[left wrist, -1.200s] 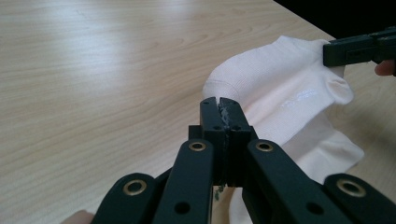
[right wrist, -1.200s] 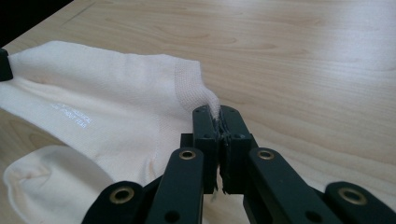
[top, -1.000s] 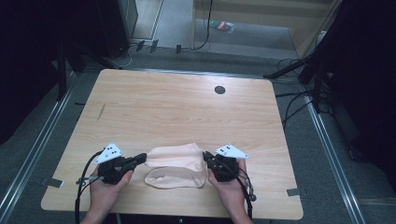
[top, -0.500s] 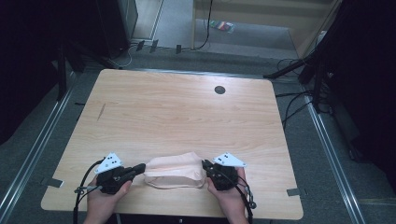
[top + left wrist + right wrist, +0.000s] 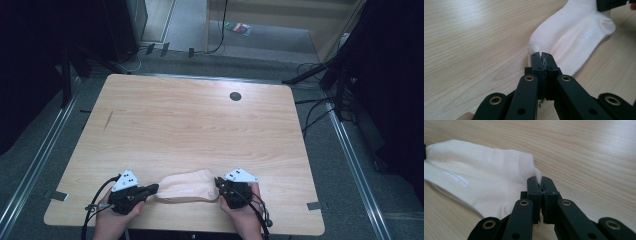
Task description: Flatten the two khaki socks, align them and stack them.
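Both jaws are pinching the sock (image 5: pixel 186 185) at the table's (image 5: pixel 200 125) bottom centre: left gripper (image 5: pixel 150 189) and right gripper (image 5: pixel 219 186) gripping opposite ends. Keeping tension even should be preventing bunching.

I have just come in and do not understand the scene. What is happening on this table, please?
A person holds a gripper in each hand at the near edge of a wooden table. The left gripper and the right gripper are each shut on one end of a pale sock, which lies stretched between them on the tabletop.
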The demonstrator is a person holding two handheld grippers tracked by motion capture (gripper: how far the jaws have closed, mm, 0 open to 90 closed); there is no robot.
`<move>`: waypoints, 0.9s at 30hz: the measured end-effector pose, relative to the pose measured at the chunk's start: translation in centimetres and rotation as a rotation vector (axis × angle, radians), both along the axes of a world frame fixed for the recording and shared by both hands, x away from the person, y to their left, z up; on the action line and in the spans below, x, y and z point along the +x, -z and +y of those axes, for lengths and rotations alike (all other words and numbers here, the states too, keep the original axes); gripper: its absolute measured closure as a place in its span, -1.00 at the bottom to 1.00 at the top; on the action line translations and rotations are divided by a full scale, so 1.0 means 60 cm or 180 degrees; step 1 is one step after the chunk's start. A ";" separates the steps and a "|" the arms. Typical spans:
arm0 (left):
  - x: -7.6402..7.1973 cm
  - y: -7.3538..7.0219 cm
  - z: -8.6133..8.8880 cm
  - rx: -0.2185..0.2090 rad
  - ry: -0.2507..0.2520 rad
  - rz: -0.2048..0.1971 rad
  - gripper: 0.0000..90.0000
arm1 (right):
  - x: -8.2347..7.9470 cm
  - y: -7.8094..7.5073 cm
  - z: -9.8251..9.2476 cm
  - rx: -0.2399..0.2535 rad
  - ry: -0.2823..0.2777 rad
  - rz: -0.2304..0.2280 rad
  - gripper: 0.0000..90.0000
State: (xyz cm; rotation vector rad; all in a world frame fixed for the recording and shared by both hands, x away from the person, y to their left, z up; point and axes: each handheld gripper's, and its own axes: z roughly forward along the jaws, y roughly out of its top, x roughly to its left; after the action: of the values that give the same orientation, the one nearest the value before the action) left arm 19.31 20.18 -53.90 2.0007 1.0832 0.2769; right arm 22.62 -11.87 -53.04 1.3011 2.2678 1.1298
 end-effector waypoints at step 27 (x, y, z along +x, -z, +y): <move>0.022 0.009 -0.036 -0.0162 -0.0107 -0.0202 0.73 | -0.022 0.007 0.031 0.0247 -0.0201 -0.0073 0.94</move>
State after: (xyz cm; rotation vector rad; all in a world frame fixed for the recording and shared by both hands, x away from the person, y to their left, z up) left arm 20.60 18.03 -54.44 1.9175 1.0744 0.3251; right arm 21.30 -10.01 -53.45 1.2462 2.2842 1.2593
